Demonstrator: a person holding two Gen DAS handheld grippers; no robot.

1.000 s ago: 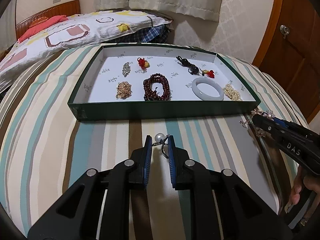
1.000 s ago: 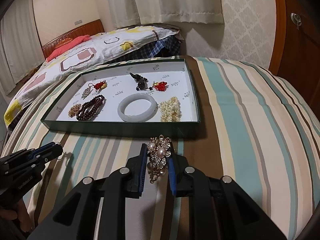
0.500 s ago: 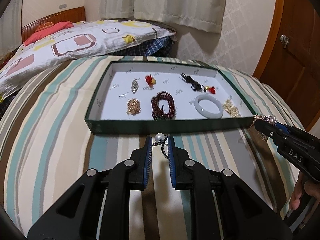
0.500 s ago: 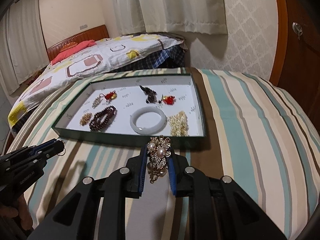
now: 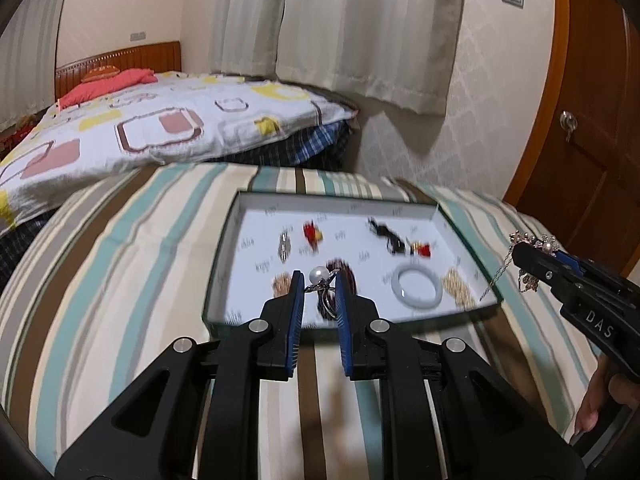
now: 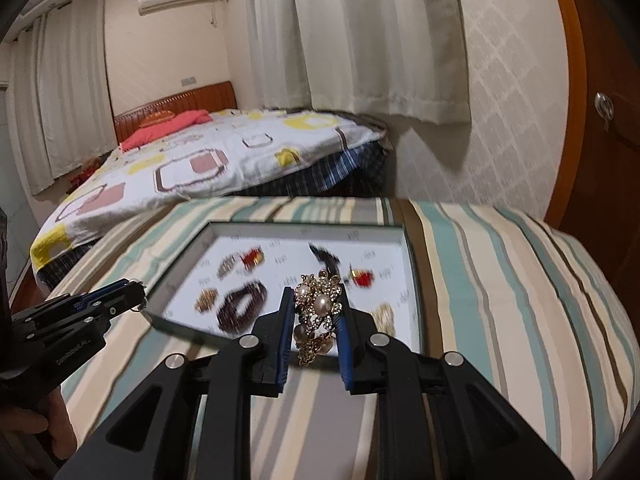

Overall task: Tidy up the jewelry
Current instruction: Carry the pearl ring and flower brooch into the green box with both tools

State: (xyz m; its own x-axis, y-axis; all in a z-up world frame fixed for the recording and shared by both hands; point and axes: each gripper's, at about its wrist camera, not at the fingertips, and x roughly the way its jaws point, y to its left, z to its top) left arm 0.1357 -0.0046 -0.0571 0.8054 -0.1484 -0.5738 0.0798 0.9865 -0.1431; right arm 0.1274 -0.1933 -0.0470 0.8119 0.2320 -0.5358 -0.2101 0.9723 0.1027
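A pearl pendant (image 5: 319, 275) on a fine chain is pinched between the blue-padded jaws of the left gripper (image 5: 319, 280), the pearl showing just above the fingertips and a metal ring dangling in the gap below. A gold-and-pearl brooch (image 6: 319, 305) is clamped in the jaws of the right gripper (image 6: 316, 300), its cluster rising above the tips and a beaded tail hanging beneath them. Both grippers are held above the striped bedspread (image 5: 120, 264), at the near edge of a shallow green tray (image 5: 218, 276) lined in white. Inside the tray lie a pale jade bangle (image 5: 418, 286), a dark red bead bracelet (image 6: 242, 307), a gold cluster (image 6: 207, 299), a cream pearl strand (image 5: 458, 286), a silver piece (image 5: 284, 245) and two red charms (image 5: 312, 234), all blurred by motion. In the left wrist view, the right gripper's brooch trails a thin chain (image 5: 498, 274) over the tray's right corner.
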